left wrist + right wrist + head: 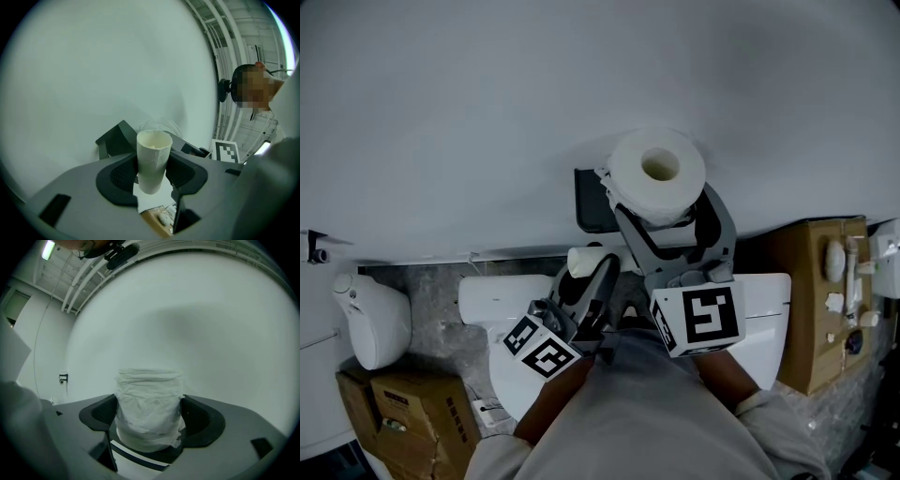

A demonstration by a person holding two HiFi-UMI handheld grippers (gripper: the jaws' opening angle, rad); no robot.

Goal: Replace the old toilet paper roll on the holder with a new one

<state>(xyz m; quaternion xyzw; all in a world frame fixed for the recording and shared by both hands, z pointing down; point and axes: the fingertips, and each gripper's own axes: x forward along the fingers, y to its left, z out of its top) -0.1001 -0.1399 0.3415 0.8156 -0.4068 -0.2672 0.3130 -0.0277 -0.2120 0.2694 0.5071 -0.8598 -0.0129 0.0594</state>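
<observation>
My left gripper (152, 177) is clamped on the old cardboard tube (153, 159). Its fingers (117, 176) pinch the hollow tube upright, just below the holder (589, 202) as the head view shows it. My right gripper (149, 418) has its fingers (201, 420) spread wide. The new roll (657, 172) stands between them, core hole up, right in front of the holder. The pads sit close at its sides, and I see no squeeze on it. Whether the roll rests on the holder I cannot tell. Right of the holder, a brown cardboard box (802, 309) carries small white items (836, 272) on top. Below and left of the holder, a second cardboard box (417, 408) is shut, its contents hidden.
</observation>
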